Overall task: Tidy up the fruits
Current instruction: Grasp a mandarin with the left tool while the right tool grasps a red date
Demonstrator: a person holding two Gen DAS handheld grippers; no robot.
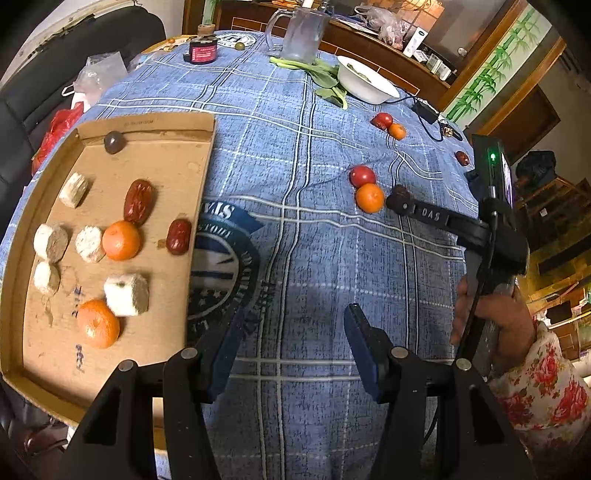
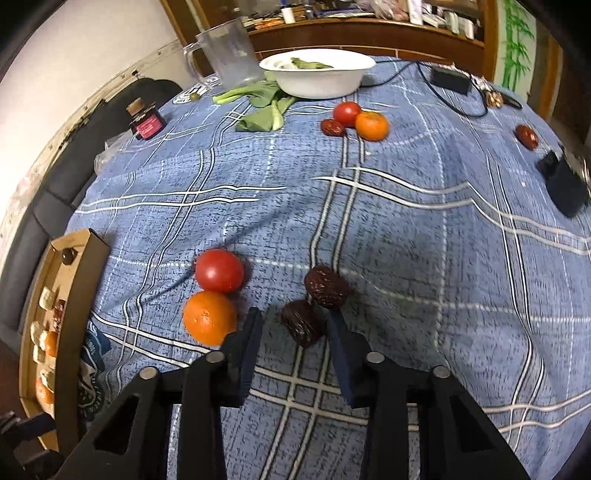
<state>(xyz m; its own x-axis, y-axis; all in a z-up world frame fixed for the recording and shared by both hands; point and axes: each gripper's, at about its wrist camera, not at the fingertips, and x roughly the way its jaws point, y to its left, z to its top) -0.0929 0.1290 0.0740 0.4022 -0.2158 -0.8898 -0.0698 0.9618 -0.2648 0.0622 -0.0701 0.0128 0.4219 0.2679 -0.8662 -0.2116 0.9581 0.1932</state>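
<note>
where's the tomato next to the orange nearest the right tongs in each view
Left wrist: tomato right of centre, just above the orange, left of the right tongs.
Right wrist: tomato left of centre, above the orange.
Shared landmark: white bowl at the far edge.

In the left wrist view, the cardboard tray runs off the left and bottom edges, its lower corner hidden behind the left gripper's black frame. At right, the floral sleeve is cut by the frame edge. In the right wrist view, the tray's contents at far left are squeezed too small to identify, and the shelf clutter along the top is blurred.
</note>
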